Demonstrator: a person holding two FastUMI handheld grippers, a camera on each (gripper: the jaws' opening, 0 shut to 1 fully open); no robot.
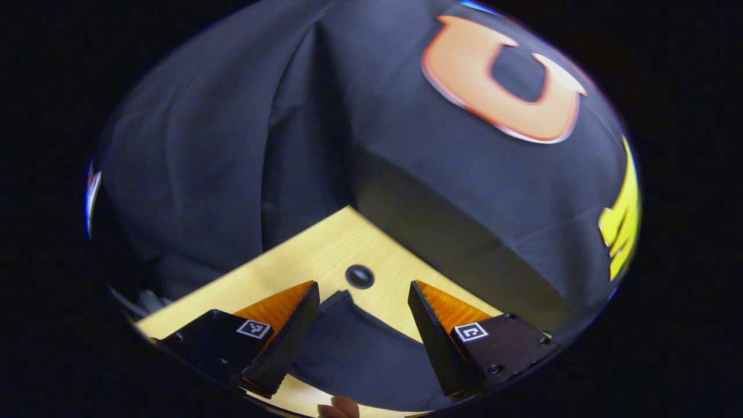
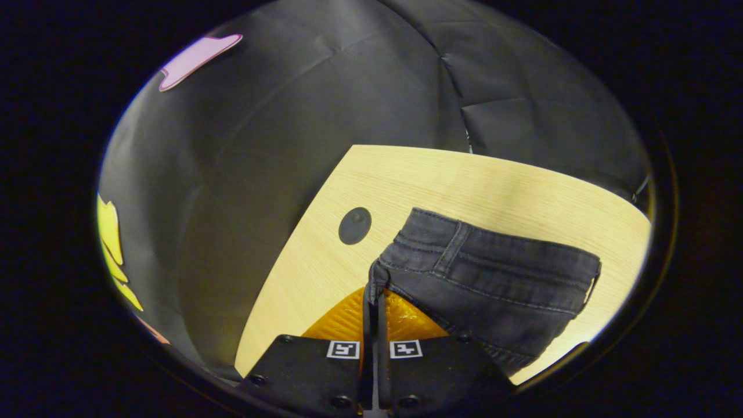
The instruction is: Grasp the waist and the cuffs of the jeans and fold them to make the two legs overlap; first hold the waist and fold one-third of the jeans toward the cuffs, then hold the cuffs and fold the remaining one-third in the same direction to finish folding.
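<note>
The dark jeans point(image 2: 487, 278) lie on the light wooden table point(image 2: 464, 174), waistband end toward me in the right gripper view. My right gripper point(image 2: 375, 297) is shut on the corner of the waist, with the cloth pinched between both fingers. In the left gripper view a pointed end of the jeans point(image 1: 354, 342) lies on the table point(image 1: 302, 261) between and below the spread fingers. My left gripper point(image 1: 363, 285) is open and holds nothing; whether its fingers touch the cloth I cannot tell.
A round dark grommet point(image 1: 359, 276) point(image 2: 354, 225) is set into the table near the jeans. Black booth cloth point(image 1: 232, 145) hangs close behind the table's edges. A person's fingertip point(image 1: 339, 408) shows at the bottom of the left gripper view.
</note>
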